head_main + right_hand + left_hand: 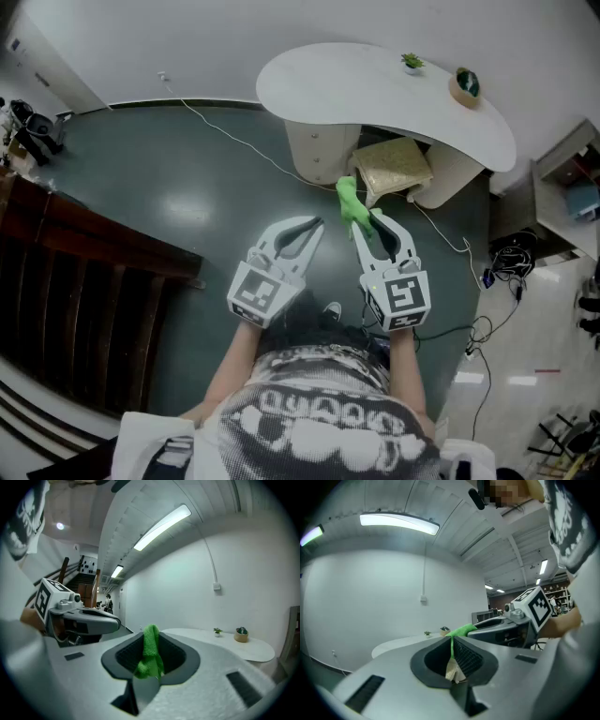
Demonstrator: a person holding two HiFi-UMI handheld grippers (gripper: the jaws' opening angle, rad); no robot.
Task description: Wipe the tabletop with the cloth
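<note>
Right gripper (151,638) jaws are clamped on the green cloth (150,654) - a bunched strip poking out past the tips toward 12 o'clock. Left gripper (451,641) jaws are together, a pale scrap (453,670) wedged at their base. The tabletop (375,89) lies at 12 o'clock, well apart, long axis 10-to-4 - the right gripper is nearer, so I'd reach straight ahead.

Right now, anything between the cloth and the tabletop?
Nothing visible. The cloth, clamped in the right gripper, has open floor up to the table. A small plant and a pot sit at one end.
</note>
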